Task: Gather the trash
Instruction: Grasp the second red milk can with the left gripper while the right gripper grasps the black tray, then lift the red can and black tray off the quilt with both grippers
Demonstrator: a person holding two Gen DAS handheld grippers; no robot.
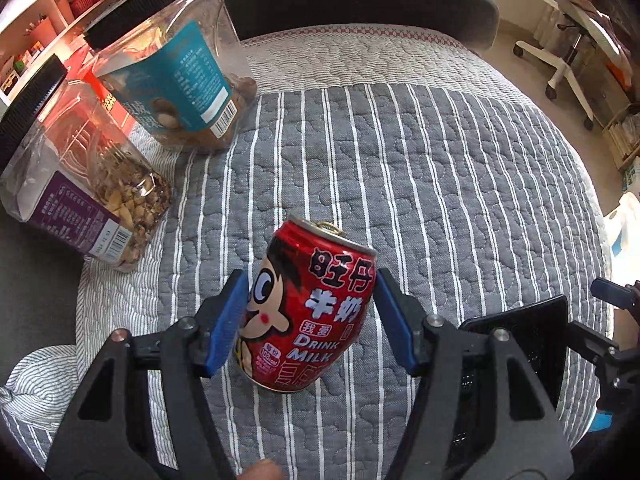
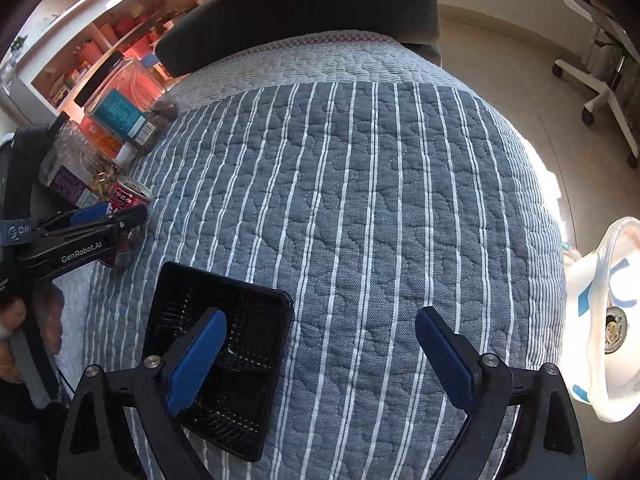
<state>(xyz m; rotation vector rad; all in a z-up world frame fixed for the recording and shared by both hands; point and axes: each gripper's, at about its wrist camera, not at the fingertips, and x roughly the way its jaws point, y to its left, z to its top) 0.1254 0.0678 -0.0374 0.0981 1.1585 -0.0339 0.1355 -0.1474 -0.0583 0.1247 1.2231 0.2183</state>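
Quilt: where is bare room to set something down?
Free: the striped quilt from the black tray across to its right edge and up to the dark cushion. Crowded: left edge, with two jars and the red can.

Red milk can (image 1: 308, 308) with cartoon face and white lettering, upright but tilted, dented near the top, pull tab in place, on the striped grey quilt, black plastic tray (image 2: 224, 356) lying flat nearby, ribbed, divided into compartments.
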